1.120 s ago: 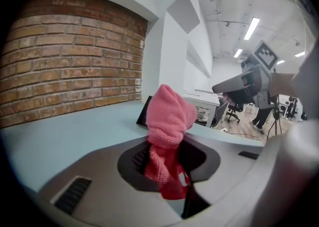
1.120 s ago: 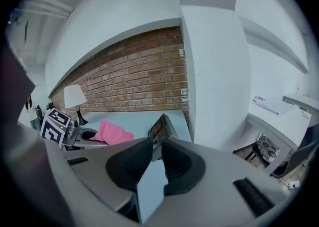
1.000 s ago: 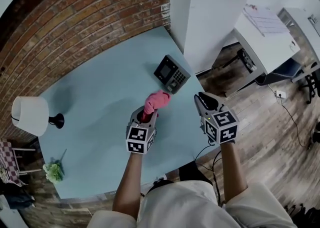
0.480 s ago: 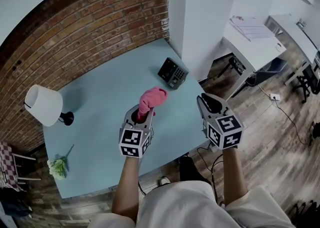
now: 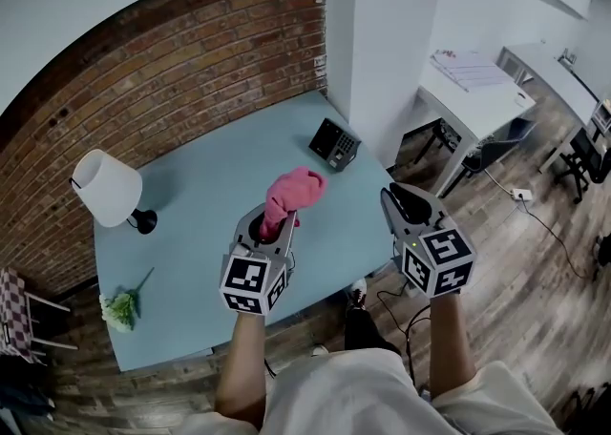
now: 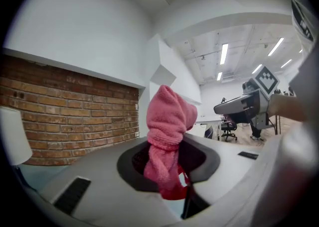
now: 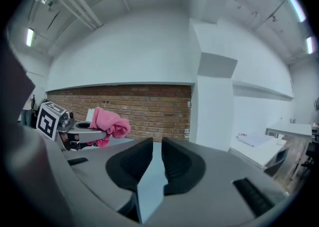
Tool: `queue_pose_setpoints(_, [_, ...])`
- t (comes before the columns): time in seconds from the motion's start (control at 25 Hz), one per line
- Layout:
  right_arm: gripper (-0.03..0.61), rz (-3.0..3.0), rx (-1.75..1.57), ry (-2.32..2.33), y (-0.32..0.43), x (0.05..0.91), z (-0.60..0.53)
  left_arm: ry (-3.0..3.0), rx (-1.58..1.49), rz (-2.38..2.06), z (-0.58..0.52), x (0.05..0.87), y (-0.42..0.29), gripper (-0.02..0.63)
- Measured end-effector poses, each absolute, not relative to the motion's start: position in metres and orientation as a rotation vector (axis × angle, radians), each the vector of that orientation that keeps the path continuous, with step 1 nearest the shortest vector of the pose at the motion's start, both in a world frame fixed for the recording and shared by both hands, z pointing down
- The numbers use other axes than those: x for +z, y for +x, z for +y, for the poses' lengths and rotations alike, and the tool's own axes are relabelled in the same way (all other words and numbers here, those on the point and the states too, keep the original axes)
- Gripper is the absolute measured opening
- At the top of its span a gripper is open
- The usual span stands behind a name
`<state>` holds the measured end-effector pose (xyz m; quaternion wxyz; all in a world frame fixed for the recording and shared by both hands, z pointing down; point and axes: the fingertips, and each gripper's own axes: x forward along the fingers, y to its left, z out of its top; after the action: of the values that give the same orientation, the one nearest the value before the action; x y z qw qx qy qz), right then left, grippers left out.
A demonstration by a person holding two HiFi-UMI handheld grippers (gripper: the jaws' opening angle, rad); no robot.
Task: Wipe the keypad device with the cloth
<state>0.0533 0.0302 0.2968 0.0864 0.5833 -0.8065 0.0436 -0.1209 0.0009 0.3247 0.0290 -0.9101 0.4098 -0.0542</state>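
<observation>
A red-brown brick wall [image 5: 191, 61] and a white pillar back a pale blue table [image 5: 191, 233], which stands on a wood-plank floor. In the head view, a small black keypad device with a dark screen [image 5: 335, 145] sits at the table's far corner, near the pillar. A white-shaded lamp [image 5: 105, 190] and a small bunch of pale flowers [image 5: 121, 307] stand well apart from it on the left side. The left gripper [image 5: 275, 218] hangs above the table's near half with a fluffy pink cloth [image 5: 294, 190] bunched up out of its tip. The right gripper [image 5: 406, 202] is just off the table's right edge, over the floor.

The left gripper view shows the jaws clamped on the cloth, which stands up as a loose wad against the ceiling and wall.

The right gripper view shows its jaws drawn almost together, with nothing between them.

As I judge it, the cloth is secured, but it is well apart from the keypad. Carrying it over and all the wiping appear to remain.
</observation>
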Motion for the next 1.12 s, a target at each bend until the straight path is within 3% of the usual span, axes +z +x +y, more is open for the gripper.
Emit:
queue_pose_setpoints(0.6, [0.077,-2.429,-0.01,1.71,0.025,0.256,0.106,-2.721,-0.04,1.204,0.086,0.263,-0.139,0.114])
queue_pose_setpoints(1.12, [0.075,-2.392,-0.093,1.71,0.012,0.254,0.134,-2.684,-0.066,1.169,0.124,0.261,-0.146,0.114])
